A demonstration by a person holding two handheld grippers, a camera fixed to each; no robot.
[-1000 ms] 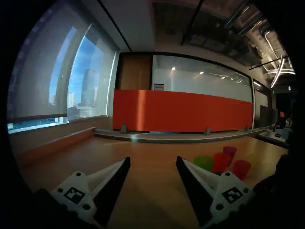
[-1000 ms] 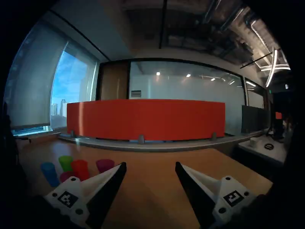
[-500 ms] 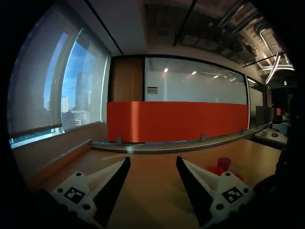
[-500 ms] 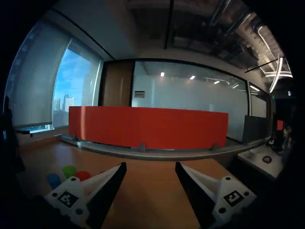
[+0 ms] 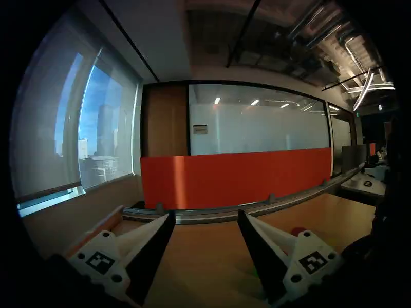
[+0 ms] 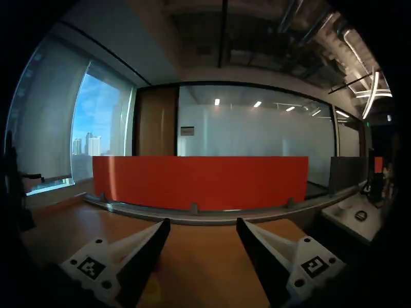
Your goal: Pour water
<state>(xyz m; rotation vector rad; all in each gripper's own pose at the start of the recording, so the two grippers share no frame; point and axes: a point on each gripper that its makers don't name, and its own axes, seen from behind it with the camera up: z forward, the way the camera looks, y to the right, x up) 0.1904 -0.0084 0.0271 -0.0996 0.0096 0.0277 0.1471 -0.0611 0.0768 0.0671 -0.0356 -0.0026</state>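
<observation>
Both grippers are held level above the wooden surface [image 5: 205, 262], aimed at the orange partition [image 5: 231, 177] across the room rather than down at anything to be poured. The left gripper [image 5: 206, 212] has its jaws spread wide with nothing between them, and the right gripper [image 6: 203, 220] is just as wide and just as empty. What looks like the rim of a red cup [image 5: 297, 231] peeks over the left gripper's right-hand finger. It sits low on the surface, off to the right of those jaws and a little beyond them. Most of it is hidden, so I cannot tell whether it stands upright. I'd judge the left hand is nearer. It would have to tip down and swing right before closing. I can make out no water vessel.
</observation>
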